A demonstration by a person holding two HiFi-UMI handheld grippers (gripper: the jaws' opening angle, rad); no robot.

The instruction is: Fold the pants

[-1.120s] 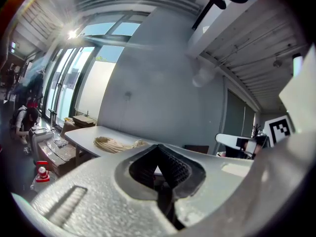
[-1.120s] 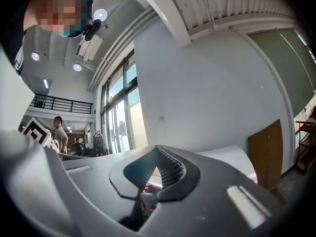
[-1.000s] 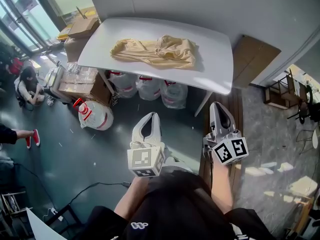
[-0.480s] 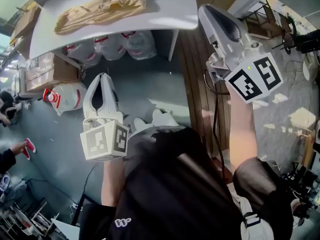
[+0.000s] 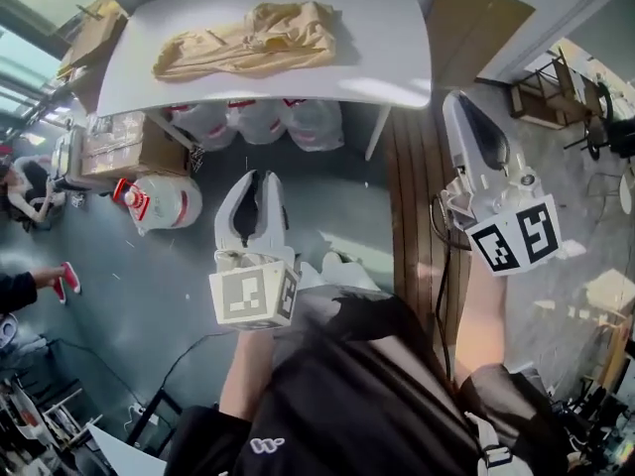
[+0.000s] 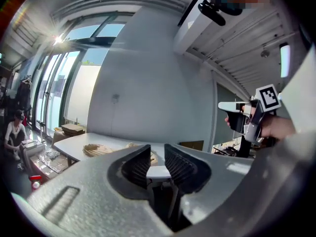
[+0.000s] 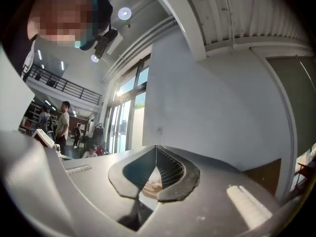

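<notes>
Biggest thing here is the white table (image 5: 387,48) at the top of the head view, pushed up near a grey wall. The person stands well back from it, on the dark floor beside a strip of wooden boards (image 5: 417,206).

Left of the table there's a stack of cardboard boxes (image 5: 129,152), and a row of white plastic bags (image 5: 260,122) is tucked underneath it. A white container with red markings (image 5: 159,201) sits on the floor just in front of the boxes.

The pants (image 5: 248,43) are tan and lie in a crumpled, stretched-out heap on the tabletop, more toward its left half. Neither tool is touching them; both are well apart from the table.

The left gripper (image 5: 260,181) is held out in front of the body, pointing roughly at the table. Its jaws are opening: there's a clear gap between the ribbed pads (image 6: 139,164) with nothing in it, just the table edge visible far off through the gap.

The right gripper (image 5: 462,107) is held higher and out to the side over the wooden boards. Its jaws are pressed together at the tips and it carries nothing.
</notes>
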